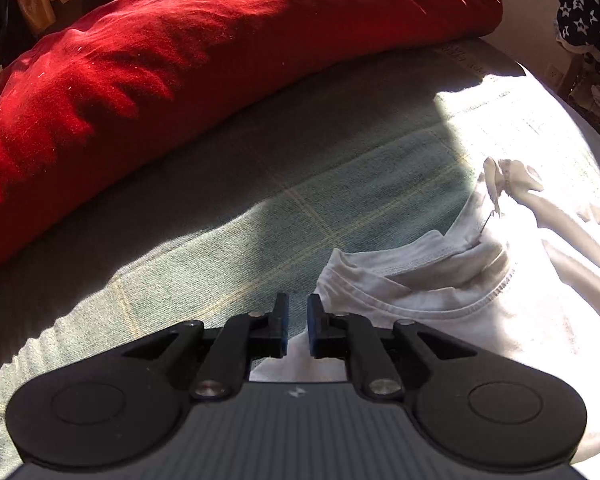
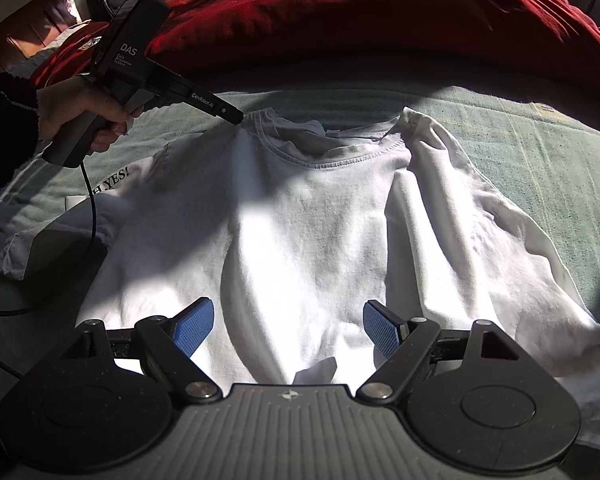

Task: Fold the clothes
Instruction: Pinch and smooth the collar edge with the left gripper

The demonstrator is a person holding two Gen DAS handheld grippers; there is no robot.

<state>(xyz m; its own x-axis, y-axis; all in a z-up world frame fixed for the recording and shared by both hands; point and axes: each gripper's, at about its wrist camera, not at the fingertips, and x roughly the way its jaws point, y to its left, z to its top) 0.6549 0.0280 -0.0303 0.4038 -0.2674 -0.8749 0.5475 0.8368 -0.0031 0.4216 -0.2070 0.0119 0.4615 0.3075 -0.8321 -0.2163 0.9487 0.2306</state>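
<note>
shirt: a white t-shirt point(image 2: 312, 216) lies front up and spread on the green bedcover point(image 2: 540, 168), collar point(image 2: 332, 160) toward the red blanket point(image 2: 340, 12) heaped at the far side.
left tongs: the left gripper point(image 1: 298, 322) sits at the shoulder just beside the collar, jaws nearly together with only a thin slit between the blue pads; no cloth shows in that slit, so i'd call it empty.
right tongs: the right gripper point(image 2: 288, 330) hangs over the lower body of the shirt, jaws wide apart, gripping nothing.
person: a hand point(image 2: 80, 112) in a dark fuzzy sleeve works the left tool.
sleeves: the one on the left of the right-wrist view lies crumpled, the other flopped inward.
handling: thin, light, limp cotton i'd guess; it will sag and drag rather than hold a shape.
where to hold: pinch a shoulder seam and the hem on the same side, both layers together.
risk: catching only the top layer.
</note>
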